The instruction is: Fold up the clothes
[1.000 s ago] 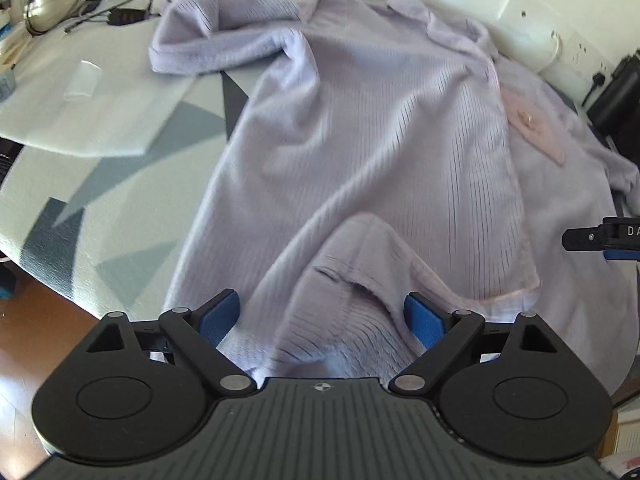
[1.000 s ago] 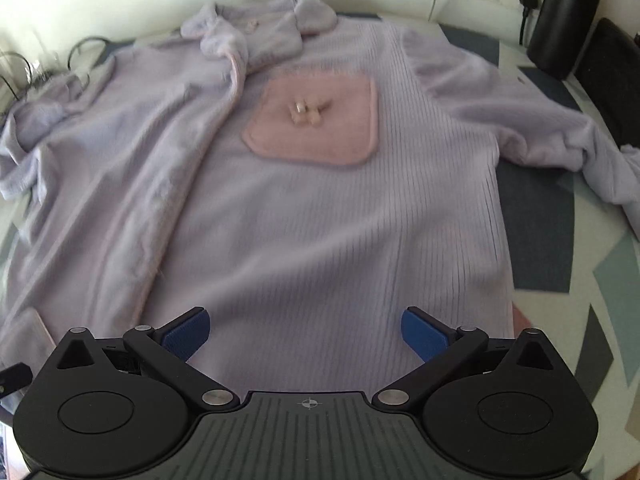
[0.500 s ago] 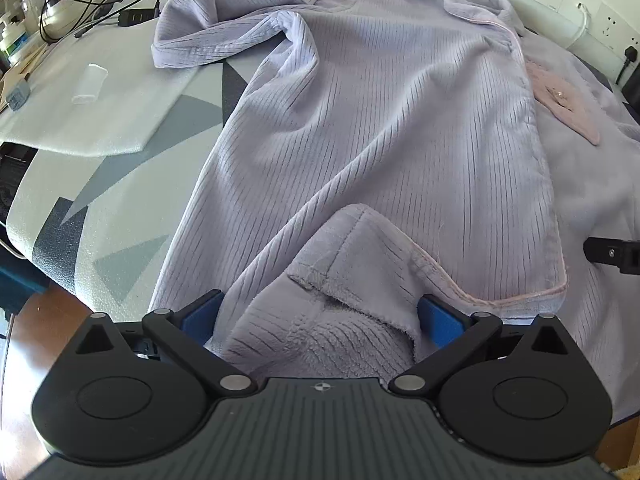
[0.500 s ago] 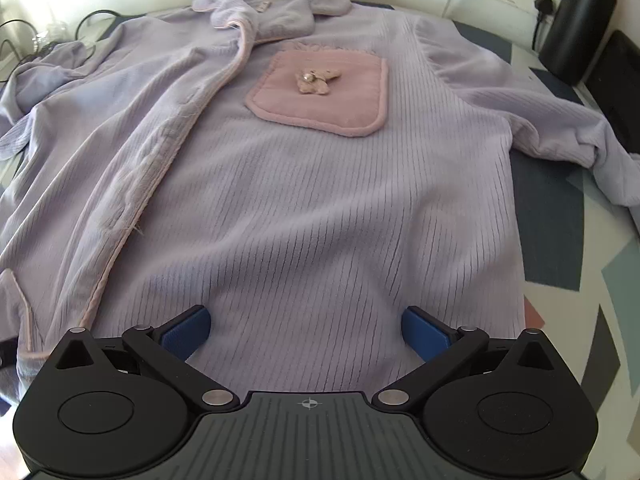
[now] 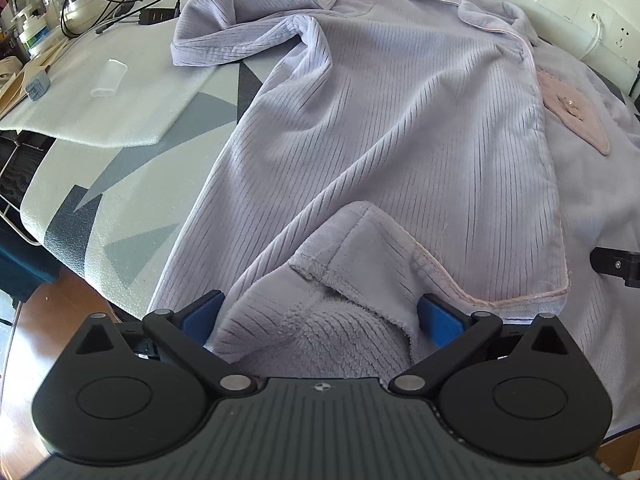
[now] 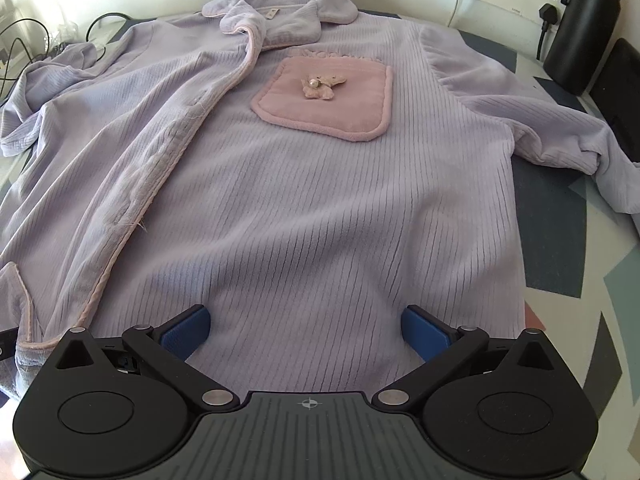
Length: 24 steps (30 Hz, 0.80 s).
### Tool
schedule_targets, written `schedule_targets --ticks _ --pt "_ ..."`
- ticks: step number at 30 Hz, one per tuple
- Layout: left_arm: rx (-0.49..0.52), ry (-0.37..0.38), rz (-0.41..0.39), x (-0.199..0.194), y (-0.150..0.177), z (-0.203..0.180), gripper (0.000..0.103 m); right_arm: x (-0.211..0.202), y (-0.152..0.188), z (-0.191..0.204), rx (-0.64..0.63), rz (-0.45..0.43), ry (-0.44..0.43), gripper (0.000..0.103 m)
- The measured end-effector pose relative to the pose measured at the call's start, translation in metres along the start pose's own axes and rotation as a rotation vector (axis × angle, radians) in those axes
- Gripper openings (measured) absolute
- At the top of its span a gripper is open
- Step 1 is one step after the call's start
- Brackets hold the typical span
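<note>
A lilac ribbed pyjama top (image 6: 320, 208) lies front-up on the patterned table cover, collar far from me, with a pink chest pocket (image 6: 324, 100). In the left wrist view its left front panel (image 5: 400, 120) is spread out and a corner of the hem (image 5: 340, 280) is turned up, showing the fleecy inside. My left gripper (image 5: 320, 316) is open wide with that turned-up corner lying between its blue fingers (image 5: 202, 314). My right gripper (image 6: 306, 330) is open over the bottom hem on the pocket side. One sleeve (image 5: 240, 44) lies crumpled at the far left, the other (image 6: 560, 132) trails right.
A white foam sheet (image 5: 120, 92) with a small clear plastic piece (image 5: 108, 78) lies left of the top, with cables and bottles behind it. The table edge and wooden floor (image 5: 36, 320) are at the near left. A black flask (image 6: 584, 28) and wall sockets stand at the back right.
The left gripper's jaws have widened and it has come closer to the turned-up hem corner, which now fills the gap. The right view has tipped to show more of the collar.
</note>
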<state>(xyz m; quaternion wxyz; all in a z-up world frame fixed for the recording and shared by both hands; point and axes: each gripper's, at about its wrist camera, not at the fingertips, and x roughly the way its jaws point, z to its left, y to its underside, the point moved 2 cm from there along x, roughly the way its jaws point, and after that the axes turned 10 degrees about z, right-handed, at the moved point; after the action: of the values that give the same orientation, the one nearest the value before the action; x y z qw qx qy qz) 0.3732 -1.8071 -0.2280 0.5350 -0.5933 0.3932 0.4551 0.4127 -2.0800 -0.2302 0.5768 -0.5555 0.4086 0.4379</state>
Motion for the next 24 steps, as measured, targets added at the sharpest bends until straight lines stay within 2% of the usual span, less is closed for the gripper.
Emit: schedule_targets --ticks 4,7,9,11,12,15,17,20,23,24 --pt "0.016 0.019 -0.025 0.002 0.002 0.003 0.103 -0.001 0.0 0.0 -0.033 0.006 -0.006 0.102" --pt "0.058 0.04 -0.057 0.001 0.004 0.006 0.103 -0.001 0.003 0.003 -0.095 -0.033 0.005 0.102" --pt "0.095 0.059 -0.083 -0.002 0.006 0.009 0.102 -0.001 0.004 0.003 -0.087 -0.047 0.002 0.102" --pt "0.148 0.102 -0.158 -0.02 0.014 0.019 0.088 -0.005 0.006 0.003 -0.021 -0.046 0.022 0.102" --pt "0.176 0.123 -0.195 -0.029 0.018 0.024 0.088 -0.01 0.01 0.004 0.016 -0.053 0.033 0.102" --pt "0.285 0.182 -0.295 -0.056 0.037 0.052 0.088 -0.032 0.023 0.017 0.062 -0.106 -0.019 0.095" --pt "0.324 0.2 -0.285 -0.058 0.048 0.066 0.088 -0.047 0.032 0.029 0.071 -0.145 -0.084 0.081" --pt "0.383 0.226 -0.27 -0.059 0.064 0.088 0.088 -0.064 0.039 0.049 0.059 -0.175 -0.176 0.068" --pt "0.397 0.242 -0.237 -0.049 0.076 0.097 0.088 -0.075 0.037 0.074 0.011 -0.203 -0.235 0.055" --pt "0.395 0.245 -0.223 -0.044 0.08 0.098 0.088 -0.078 0.036 0.083 -0.008 -0.214 -0.252 0.054"
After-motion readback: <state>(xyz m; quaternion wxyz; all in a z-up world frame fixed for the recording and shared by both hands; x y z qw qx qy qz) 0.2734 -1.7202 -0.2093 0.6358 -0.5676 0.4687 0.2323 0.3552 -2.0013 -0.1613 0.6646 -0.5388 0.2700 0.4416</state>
